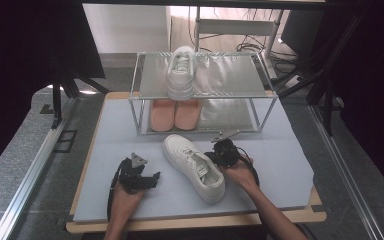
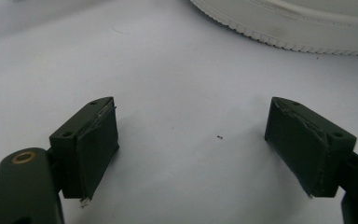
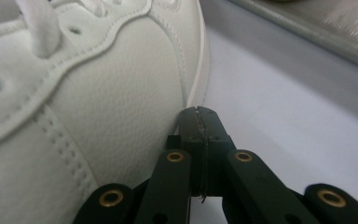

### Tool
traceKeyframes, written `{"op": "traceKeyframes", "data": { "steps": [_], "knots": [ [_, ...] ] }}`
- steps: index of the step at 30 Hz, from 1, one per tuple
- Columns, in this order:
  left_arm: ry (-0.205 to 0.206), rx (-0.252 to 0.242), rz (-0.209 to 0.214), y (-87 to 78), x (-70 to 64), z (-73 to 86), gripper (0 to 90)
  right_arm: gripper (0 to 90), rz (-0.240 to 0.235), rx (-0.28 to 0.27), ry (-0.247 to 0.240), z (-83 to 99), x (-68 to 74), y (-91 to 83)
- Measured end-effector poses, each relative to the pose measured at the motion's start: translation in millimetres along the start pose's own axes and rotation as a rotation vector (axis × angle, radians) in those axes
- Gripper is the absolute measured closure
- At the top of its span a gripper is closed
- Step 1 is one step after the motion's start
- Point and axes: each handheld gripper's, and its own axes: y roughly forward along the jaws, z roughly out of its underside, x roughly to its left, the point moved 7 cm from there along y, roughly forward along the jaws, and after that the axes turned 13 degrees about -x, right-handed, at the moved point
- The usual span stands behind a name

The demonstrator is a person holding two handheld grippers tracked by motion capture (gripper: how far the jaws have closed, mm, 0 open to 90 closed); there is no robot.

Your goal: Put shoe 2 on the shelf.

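Pressing closed right gripper against white sneaker, left gripper spread over bare mat

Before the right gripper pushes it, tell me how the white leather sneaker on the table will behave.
The white leather sneaker probably slides, not rolls: flat ribbed sole. Pushed at its side, it may pivot. Likely light.

I read this as a lab or recording studio, not a home. The table at the centre of the frame wears a plain pale mat on a wooden board. Aluminium framing rails run up the lower left and right edges. Black tripod legs stand at upper left, dark drapes hang on both sides, and loose cables lie on the floor at upper right.
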Motion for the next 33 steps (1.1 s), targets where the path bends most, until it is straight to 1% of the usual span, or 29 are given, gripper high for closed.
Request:
{"op": "traceKeyframes", "data": {
  "steps": [1, 2, 4, 6, 9, 15, 17, 18, 21, 23, 25, 28, 31, 33],
  "knots": [
    [0.000, 0.000, 0.000, 0.0, 0.1, 0.0, 17.3, 89.5, -0.008, -0.003, 0.010, -1.6, -0.4, -2.7],
    [0.000, 0.000, 0.000, 0.0, 0.1, 0.0, 17.3, 88.1, -0.004, -0.006, 0.014, -3.5, -1.6, -7.5],
    [-0.001, 0.000, 0.000, 0.0, 0.0, 0.0, 17.3, 86.3, 0.007, -0.009, 0.004, -5.4, -4.3, -15.9],
    [0.000, 0.000, 0.000, 0.0, 0.0, 0.0, 17.3, 84.3, 0.008, -0.011, 0.010, -6.2, -5.7, -26.8],
    [-0.001, 0.000, -0.001, 0.0, -0.1, 0.0, 17.4, 82.0, 0.008, -0.010, 0.005, -4.9, -5.1, -43.1],
    [0.003, 0.000, 0.000, 0.1, 0.2, -0.1, 17.3, 77.9, 0.001, 0.002, -0.004, -0.5, 3.2, -67.4],
    [0.004, 0.000, 0.000, 0.0, 0.3, -0.1, 17.3, 76.6, -0.010, 0.001, 0.004, -1.3, 6.9, -74.7],
    [-0.003, -0.004, -0.002, 0.4, -0.2, -0.3, 17.3, 75.7, -0.013, 0.001, 0.003, -2.0, 8.1, -77.3],
    [-0.004, -0.004, -0.002, 0.4, -0.3, -0.2, 17.3, 73.4, -0.028, -0.003, -0.001, -6.4, 15.9, -87.0],
    [-0.004, -0.004, -0.002, 0.3, -0.3, -0.2, 17.3, 72.1, -0.037, -0.003, -0.006, -8.6, 20.3, -89.9],
    [-0.005, -0.003, -0.002, 0.3, -0.3, -0.2, 17.3, 70.7, -0.048, 0.012, -0.007, -9.6, 25.4, -90.7],
    [-0.001, -0.004, -0.001, 0.3, 0.0, -0.3, 17.3, 68.8, -0.057, 0.031, -0.010, -9.8, 30.1, -87.5],
    [-0.002, -0.004, -0.001, 0.3, -0.1, -0.3, 17.3, 65.4, -0.064, 0.035, -0.002, -11.2, 31.9, -83.1],
    [-0.002, -0.004, 0.000, 0.4, 0.0, -0.2, 17.3, 64.1, -0.072, 0.054, -0.008, -9.7, 34.0, -78.1]
  ]
}}
